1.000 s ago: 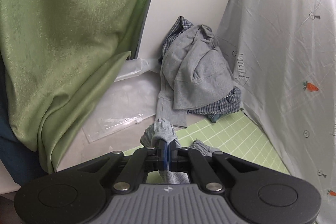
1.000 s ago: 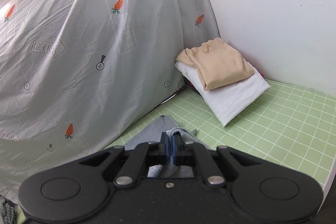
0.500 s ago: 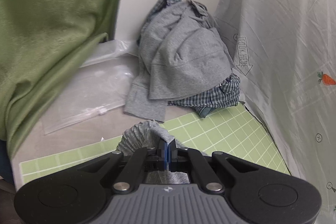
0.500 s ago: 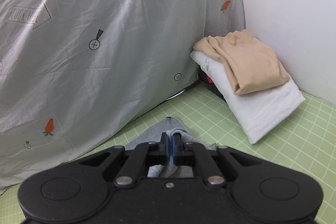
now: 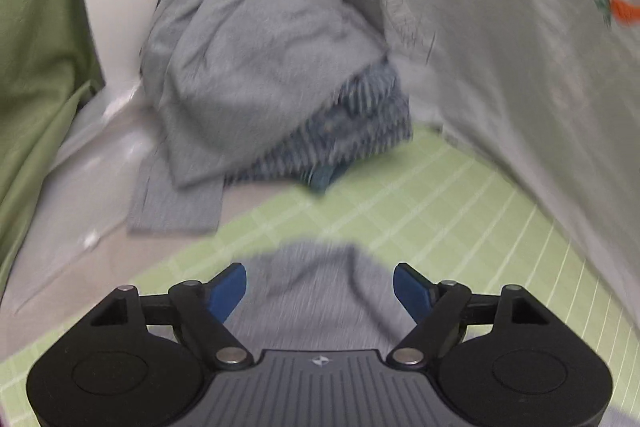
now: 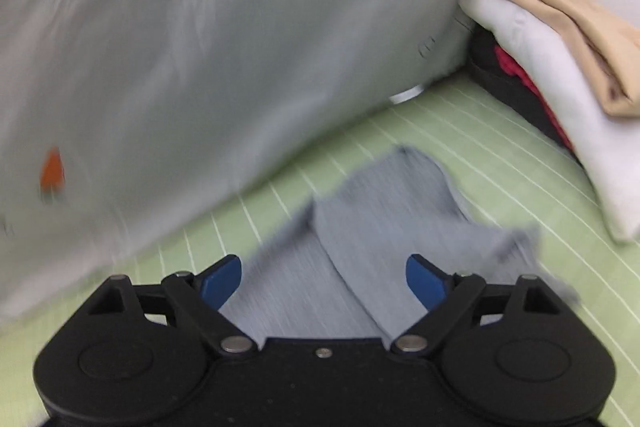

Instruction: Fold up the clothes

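A grey garment (image 5: 316,283) lies flat on the green grid mat (image 5: 460,211). It also shows in the right wrist view (image 6: 384,227), with a fold line down its middle. My left gripper (image 5: 320,285) is open and empty just above the cloth. My right gripper (image 6: 322,277) is open and empty above the same cloth. Both views are motion-blurred.
A heap of unfolded grey and plaid clothes (image 5: 260,79) sits at the back by the white wall. A grey carrot-print sheet (image 6: 200,47) hangs along the mat. A folded stack of tan, white and dark clothes (image 6: 560,59) lies at right. A green curtain (image 5: 32,67) hangs left.
Both grippers have opened and let go of the grey garment, which now lies on the mat. Both have moved forward and lower towards the mat.
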The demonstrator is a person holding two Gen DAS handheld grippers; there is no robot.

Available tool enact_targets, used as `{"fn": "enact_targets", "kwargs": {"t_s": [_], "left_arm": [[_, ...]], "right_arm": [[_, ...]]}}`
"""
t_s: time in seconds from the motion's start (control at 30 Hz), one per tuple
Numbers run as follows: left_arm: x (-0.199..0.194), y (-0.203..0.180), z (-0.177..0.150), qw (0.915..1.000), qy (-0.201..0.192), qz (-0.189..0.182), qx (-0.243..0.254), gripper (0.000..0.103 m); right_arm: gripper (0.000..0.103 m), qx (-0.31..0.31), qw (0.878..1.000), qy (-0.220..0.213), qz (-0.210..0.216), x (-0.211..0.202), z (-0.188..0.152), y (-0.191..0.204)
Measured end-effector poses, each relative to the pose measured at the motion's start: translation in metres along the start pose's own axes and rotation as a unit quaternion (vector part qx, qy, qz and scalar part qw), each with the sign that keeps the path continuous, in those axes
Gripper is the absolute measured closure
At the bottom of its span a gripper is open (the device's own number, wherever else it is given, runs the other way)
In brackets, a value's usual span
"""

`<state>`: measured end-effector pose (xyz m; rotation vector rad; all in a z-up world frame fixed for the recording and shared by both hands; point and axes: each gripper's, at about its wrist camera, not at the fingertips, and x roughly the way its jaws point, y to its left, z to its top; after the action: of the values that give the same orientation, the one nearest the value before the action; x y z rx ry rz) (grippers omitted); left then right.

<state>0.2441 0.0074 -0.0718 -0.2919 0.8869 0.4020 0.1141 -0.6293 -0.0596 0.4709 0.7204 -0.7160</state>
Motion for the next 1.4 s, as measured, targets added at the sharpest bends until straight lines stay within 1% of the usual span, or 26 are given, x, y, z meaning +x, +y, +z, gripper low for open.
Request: {"fn": "enact_targets", "kwargs": {"t_s": [0.07, 0.13, 0.2, 0.23, 0.3, 0.37, 0.43, 0.47, 0.57, 0.6, 0.63, 0.67, 0.7, 0.73, 0.8, 0.93, 1.03, 1.13, 1.17, 1.2, 1.23, 1.27, 1.3, 1.33, 1.37, 1.4], "left_arm": [[-0.005, 0.007, -0.026, 0.9994, 0.035, 0.0, -0.001, 0.022], [-0.01, 0.015, -0.055, 0.9974, 0.072, -0.008, -0.002, 0.022], [-0.013, 0.016, -0.08, 0.9949, 0.099, -0.015, 0.009, 0.022], [-0.015, 0.015, -0.09, 0.9942, 0.105, -0.016, 0.014, 0.022], [-0.019, 0.012, -0.109, 0.9925, 0.118, -0.019, 0.025, 0.022], [-0.023, 0.006, -0.119, 0.9911, 0.126, -0.03, 0.034, 0.022], [-0.029, -0.002, -0.122, 0.9904, 0.123, -0.047, 0.041, 0.022], [-0.032, -0.007, -0.124, 0.9899, 0.122, -0.056, 0.046, 0.022], [-0.045, -0.018, -0.128, 0.9894, 0.103, -0.075, 0.071, 0.022], [-0.05, -0.021, -0.129, 0.9892, 0.096, -0.079, 0.078, 0.022], [-0.054, -0.023, -0.131, 0.9886, 0.091, -0.085, 0.084, 0.022], [-0.058, -0.024, -0.133, 0.9875, 0.091, -0.094, 0.088, 0.022], [-0.062, -0.024, -0.135, 0.9864, 0.091, -0.102, 0.092, 0.022], [-0.067, -0.023, -0.138, 0.9855, 0.091, -0.11, 0.092, 0.022], [-0.078, -0.021, -0.143, 0.9839, 0.087, -0.122, 0.097, 0.022], [-0.101, -0.017, -0.156, 0.9806, 0.075, -0.139, 0.116, 0.022], [-0.115, -0.026, -0.172, 0.9784, 0.074, -0.141, 0.132, 0.022], [-0.119, -0.034, -0.19, 0.9767, 0.092, -0.138, 0.136, 0.022], [-0.12, -0.036, -0.195, 0.976, 0.099, -0.137, 0.137, 0.022], [-0.119, -0.04, -0.198, 0.9754, 0.106, -0.137, 0.136, 0.022], [-0.118, -0.045, -0.201, 0.9745, 0.112, -0.138, 0.137, 0.022], [-0.119, -0.052, -0.205, 0.9735, 0.116, -0.14, 0.139, 0.022], [-0.119, -0.058, -0.207, 0.9727, 0.117, -0.141, 0.143, 0.022], [-0.119, -0.064, -0.21, 0.9719, 0.118, -0.142, 0.146, 0.022], [-0.119, -0.07, -0.214, 0.9712, 0.12, -0.141, 0.149, 0.022], [-0.119, -0.077, -0.217, 0.9703, 0.123, -0.141, 0.154, 0.022]], "right_arm": [[0.013, -0.017, 1.0, 0.012, -0.019, -0.015, -0.029, -0.003], [0.013, -0.02, 0.999, 0.032, -0.023, -0.022, -0.051, -0.007], [0.013, -0.007, 0.998, 0.059, -0.009, -0.023, -0.068, -0.011], [0.013, -0.001, 0.998, 0.07, -0.001, -0.022, -0.074, -0.011], [0.013, 0.015, 0.997, 0.076, 0.01, -0.022, -0.082, -0.008], [0.013, 0.03, 0.996, 0.085, 0.018, -0.017, -0.088, -0.003], [0.014, 0.031, 0.995, 0.092, 0.013, -0.012, -0.092, 0.005], [0.015, 0.022, 0.996, 0.089, 0.008, -0.012, -0.093, 0.009], [0.023, -0.011, 0.997, 0.082, -0.002, -0.012, -0.097, 0.019], [0.036, -0.03, 0.996, 0.081, -0.002, -0.012, -0.097, 0.021], [0.064, -0.051, 0.996, 0.078, 0.0, -0.015, -0.098, 0.024], [0.076, -0.067, 0.995, 0.076, 0.005, -0.017, -0.099, 0.024], [0.092, -0.068, 0.995, 0.075, 0.017, -0.02, -0.101, 0.021], [0.097, -0.069, 0.994, 0.075, 0.028, -0.022, -0.103, 0.018], [0.098, -0.068, 0.994, 0.074, 0.042, -0.029, -0.108, 0.01], [0.098, -0.065, 0.993, 0.083, 0.052, -0.053, -0.124, -0.01], [0.098, -0.1, 0.989, 0.093, 0.064, -0.082, -0.148, -0.028], [0.095, -0.137, 0.982, 0.105, 0.082, -0.105, -0.167, -0.043], [0.093, -0.14, 0.98, 0.11, 0.091, -0.11, -0.168, -0.047], [0.088, -0.139, 0.979, 0.111, 0.099, -0.113, -0.166, -0.052], [0.079, -0.137, 0.979, 0.106, 0.103, -0.117, -0.163, -0.057], [0.074, -0.134, 0.98, 0.098, 0.106, -0.12, -0.158, -0.062], [0.065, -0.132, 0.982, 0.084, 0.104, -0.123, -0.151, -0.067], [0.06, -0.13, 0.984, 0.07, 0.102, -0.125, -0.144, -0.073], [0.058, -0.128, 0.985, 0.056, 0.1, -0.127, -0.136, -0.078], [0.052, -0.126, 0.986, 0.041, 0.098, -0.13, -0.129, -0.084]]}}
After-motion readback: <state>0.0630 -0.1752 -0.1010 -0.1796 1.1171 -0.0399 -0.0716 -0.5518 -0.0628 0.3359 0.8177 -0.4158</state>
